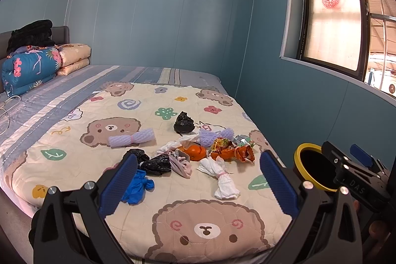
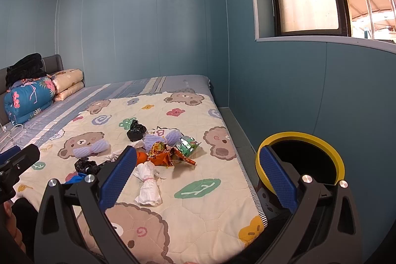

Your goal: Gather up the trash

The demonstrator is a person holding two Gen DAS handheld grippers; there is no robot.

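Trash lies in a heap on the bear-print quilt (image 1: pixel 210 222): a tied white wad (image 1: pixel 224 180), a blue glove (image 1: pixel 137 186), black bags (image 1: pixel 157 163), an orange peel (image 1: pixel 196 152), orange snack wrappers (image 1: pixel 235 151) and purple foam nets (image 1: pixel 132 137). My left gripper (image 1: pixel 198 187) is open above the quilt's near end, short of the heap, holding nothing. My right gripper (image 2: pixel 198 177) is also open and empty, with the white wad (image 2: pixel 148 187) lying between its fingers farther off. A black bin with a yellow rim (image 2: pixel 300 160) stands right of the bed, partly behind the right finger.
Folded quilts (image 1: pixel 29 68) and dark clothes (image 1: pixel 31 35) are stacked at the headboard, far left. A blue wall runs close along the bed's right side, with a window (image 1: pixel 334 16) above. The other gripper (image 1: pixel 356 170) shows at the right of the left wrist view, beside the bin (image 1: pixel 313 166).
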